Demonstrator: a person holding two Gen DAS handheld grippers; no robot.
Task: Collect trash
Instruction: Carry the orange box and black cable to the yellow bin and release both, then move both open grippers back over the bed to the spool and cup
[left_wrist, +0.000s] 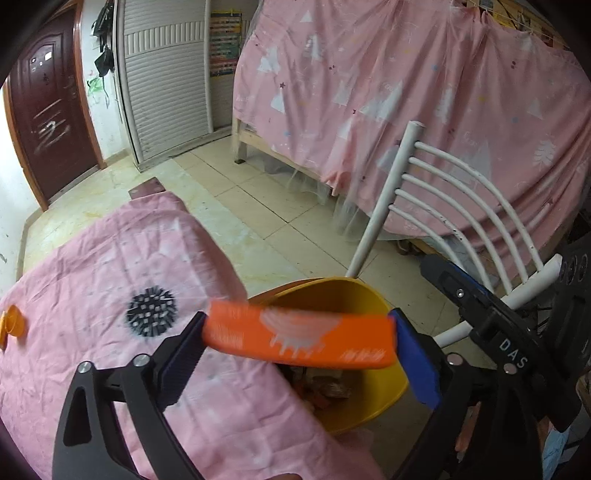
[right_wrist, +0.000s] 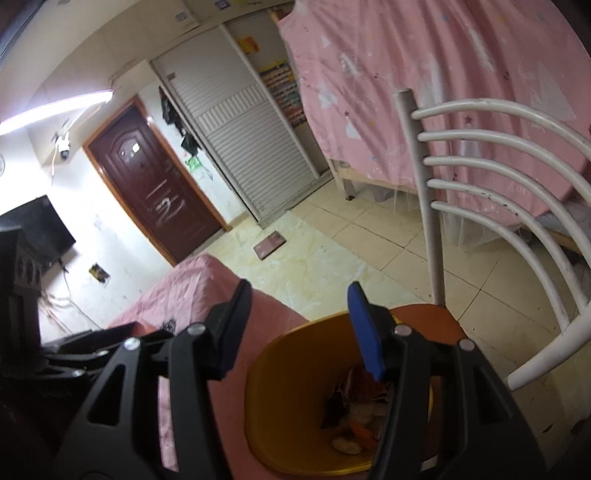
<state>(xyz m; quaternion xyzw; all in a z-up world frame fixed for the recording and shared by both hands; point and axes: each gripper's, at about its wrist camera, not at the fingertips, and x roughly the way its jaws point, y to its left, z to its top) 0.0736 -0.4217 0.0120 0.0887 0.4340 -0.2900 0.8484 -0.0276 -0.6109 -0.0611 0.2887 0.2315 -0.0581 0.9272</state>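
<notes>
Over the yellow bin (left_wrist: 373, 295), the left hand-held gripper (left_wrist: 299, 338) spans an orange packet (left_wrist: 295, 339) at full width.

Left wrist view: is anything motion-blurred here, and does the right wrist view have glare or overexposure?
Left wrist view: the orange packet between the jaws and the pink cloth beneath are smeared; the far curtain is sharper. Right wrist view: the ceiling tube light blows out and washes the wall beside the door; the yellow bin is dim but readable. Both bend straight lines, fisheye.
</notes>
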